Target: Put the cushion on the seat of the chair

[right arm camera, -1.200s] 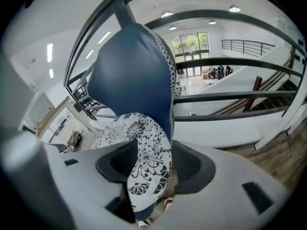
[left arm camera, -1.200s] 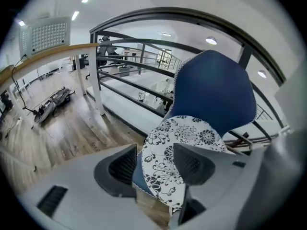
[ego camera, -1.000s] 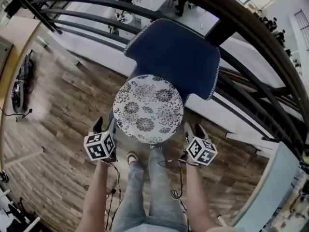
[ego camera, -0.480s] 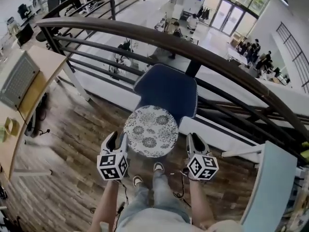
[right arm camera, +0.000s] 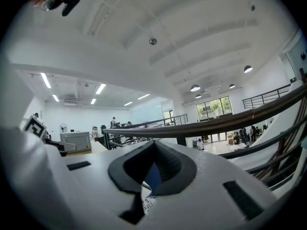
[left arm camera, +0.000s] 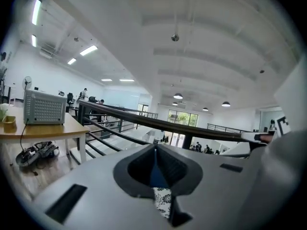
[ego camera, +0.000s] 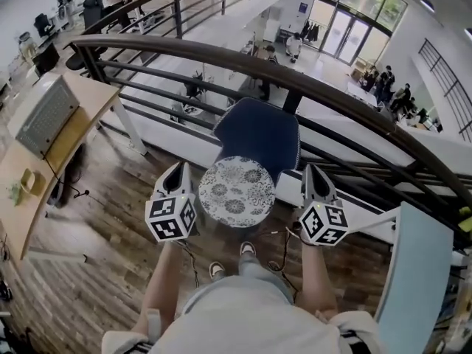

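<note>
The round cushion [ego camera: 236, 190], white with a black flower print, lies flat on the seat of the blue chair [ego camera: 258, 133], whose back stands against the railing. My left gripper [ego camera: 177, 170] is held up off the cushion's left edge, and my right gripper [ego camera: 313, 172] off its right edge; both are clear of it. In the left gripper view the jaws of the left gripper [left arm camera: 154, 150] meet at the tips, with a sliver of blue chair [left arm camera: 154, 174] and cushion print [left arm camera: 163, 202] behind. The right gripper [right arm camera: 154, 146] looks the same, shut on nothing.
A dark metal railing [ego camera: 295, 80] runs behind the chair, with a drop to a lower floor beyond. A wooden desk [ego camera: 40, 157] with a grey perforated box [ego camera: 44, 113] stands at the left. A pale panel [ego camera: 413, 271] stands at the right. The person's feet [ego camera: 214, 270] are just before the chair.
Both grippers have let go of the cushion, shut, and risen to point level. The cushion stays on the seat. The head camera has moved up and back.
</note>
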